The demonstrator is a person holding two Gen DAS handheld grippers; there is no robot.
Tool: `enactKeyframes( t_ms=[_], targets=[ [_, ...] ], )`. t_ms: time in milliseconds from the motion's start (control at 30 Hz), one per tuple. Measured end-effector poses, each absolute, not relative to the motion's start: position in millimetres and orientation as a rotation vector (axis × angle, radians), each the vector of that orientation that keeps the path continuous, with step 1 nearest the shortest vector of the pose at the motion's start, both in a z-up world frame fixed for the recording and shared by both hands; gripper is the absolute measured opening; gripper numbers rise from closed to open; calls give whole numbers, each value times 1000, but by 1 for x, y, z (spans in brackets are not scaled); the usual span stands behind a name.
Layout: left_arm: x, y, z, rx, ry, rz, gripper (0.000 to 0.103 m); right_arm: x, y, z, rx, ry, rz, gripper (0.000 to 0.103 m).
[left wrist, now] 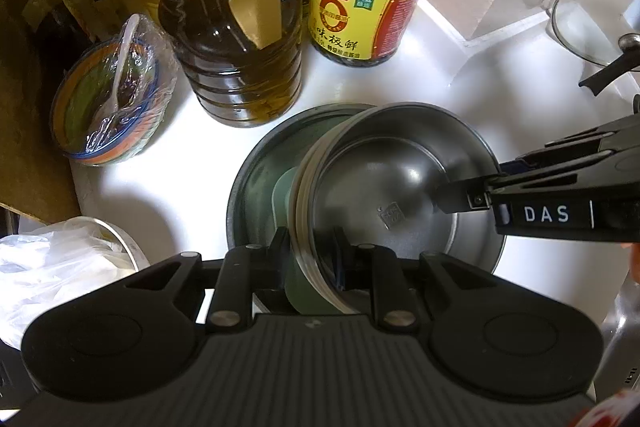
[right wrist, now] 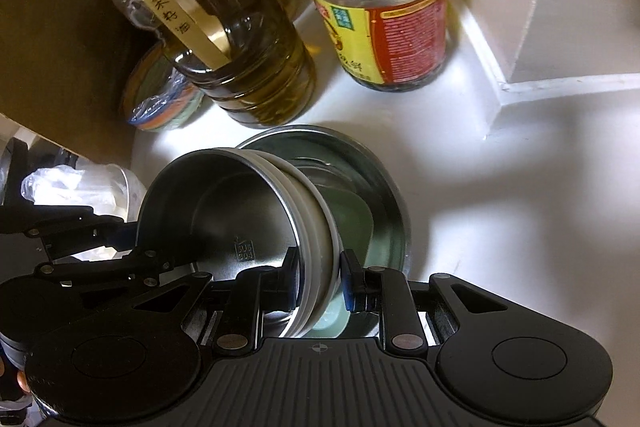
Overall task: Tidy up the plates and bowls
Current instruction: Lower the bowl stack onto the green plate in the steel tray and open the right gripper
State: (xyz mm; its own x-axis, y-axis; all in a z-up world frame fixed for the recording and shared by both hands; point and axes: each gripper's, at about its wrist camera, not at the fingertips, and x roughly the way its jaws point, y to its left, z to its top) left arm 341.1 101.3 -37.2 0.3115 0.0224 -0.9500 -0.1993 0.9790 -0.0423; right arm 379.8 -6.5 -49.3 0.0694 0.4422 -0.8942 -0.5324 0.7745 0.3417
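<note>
Stacked round steel bowls (left wrist: 392, 183), tilted at lower centre, over a wide green-lined steel plate (left wrist: 260, 179).
Left gripper (left wrist: 310, 259) and right gripper (right wrist: 318, 281) each pinch the rim; uneven lowering could slide them toward the big oil bottle (left wrist: 236, 39).

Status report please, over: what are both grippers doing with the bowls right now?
Left gripper and right gripper both clamped on steel bowl stack rim. Stack tilted over larger basin. Oil bottle stands close behind.

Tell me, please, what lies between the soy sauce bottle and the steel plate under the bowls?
Nothing: in the left wrist view, only bare white counter separates the soy sauce bottle from the steel plate; the right wrist view agrees.
</note>
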Motion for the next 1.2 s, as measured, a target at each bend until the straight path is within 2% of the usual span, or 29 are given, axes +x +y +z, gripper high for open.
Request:
enactKeyframes(
  t_ms=[1200],
  targets=[
    [350,106,-70,-190,1298,147,19,390,2,-85,-120,1404,727,21]
  ],
)
